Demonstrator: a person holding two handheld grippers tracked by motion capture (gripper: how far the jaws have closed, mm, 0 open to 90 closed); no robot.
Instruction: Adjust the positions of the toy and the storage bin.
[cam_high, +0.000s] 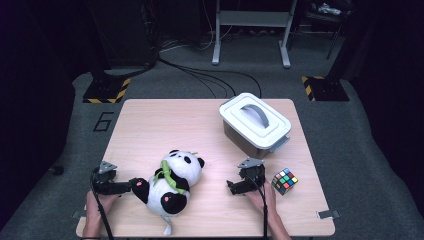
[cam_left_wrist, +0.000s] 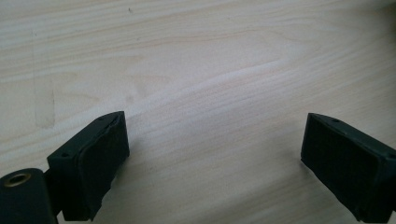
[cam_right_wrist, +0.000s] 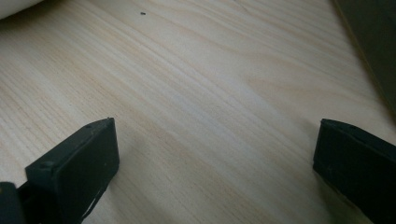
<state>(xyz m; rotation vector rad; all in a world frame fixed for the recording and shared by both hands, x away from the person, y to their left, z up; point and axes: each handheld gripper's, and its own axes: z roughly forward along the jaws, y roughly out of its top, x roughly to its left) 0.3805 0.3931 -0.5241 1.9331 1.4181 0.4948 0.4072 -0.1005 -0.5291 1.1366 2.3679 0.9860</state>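
High view: black-and-white plush panda (cam_high: 172, 185) lying at near middle of pale wooden table (cam_high: 165, 125). Left gripper (cam_high: 131, 185) just beside panda's left side, near its black paw; right gripper (cam_high: 232, 187) well apart on panda's right.

Left gripper view: jaws wide apart over bare wood, nothing between.

Right gripper view: jaws also spread wide, holding nothing.

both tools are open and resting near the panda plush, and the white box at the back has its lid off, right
Not quite: the white box has its lid on, grey handle on top, as the high view shows. The rest holds: the left tool and right tool are open, on either side of the panda plush.
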